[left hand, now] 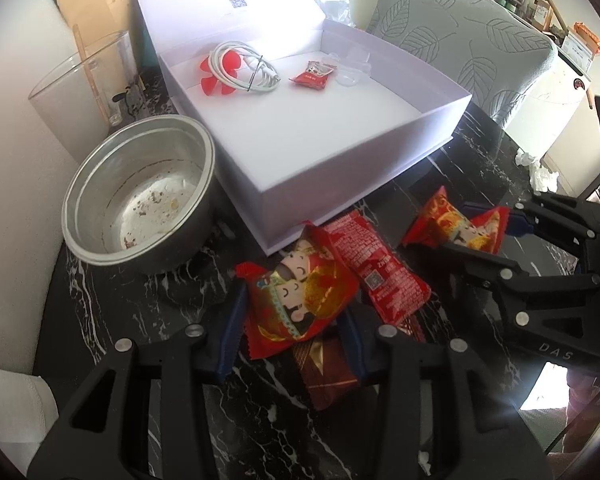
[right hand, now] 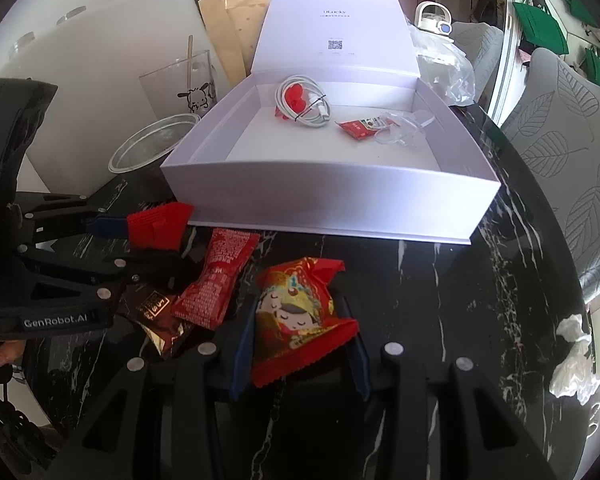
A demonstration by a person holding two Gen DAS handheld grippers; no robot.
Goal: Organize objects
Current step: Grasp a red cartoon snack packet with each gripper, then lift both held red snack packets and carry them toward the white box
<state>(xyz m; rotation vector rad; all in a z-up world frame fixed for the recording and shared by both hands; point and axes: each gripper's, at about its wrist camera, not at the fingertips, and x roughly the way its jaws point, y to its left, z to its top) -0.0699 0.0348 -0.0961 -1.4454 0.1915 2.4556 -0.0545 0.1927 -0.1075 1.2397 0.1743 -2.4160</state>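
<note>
With each gripper, left gripper (left hand: 294, 336) and right gripper (right hand: 300, 344), clamped on a red snack packet just before the white box (right hand: 328, 204), both should lift clear over its front wall.

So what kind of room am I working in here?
Most likely a home dining area: a black marble-pattern table with a leaf-print covered chair pulled up to it, a used metal bowl and a cartoon drinking glass among household clutter.

Your left claw (left hand: 296, 320) is gripping a red snack pack (left hand: 300, 300); your right claw (left hand: 466, 236) is pinching another (left hand: 456, 224) beside the white box (left hand: 340, 176).
</note>
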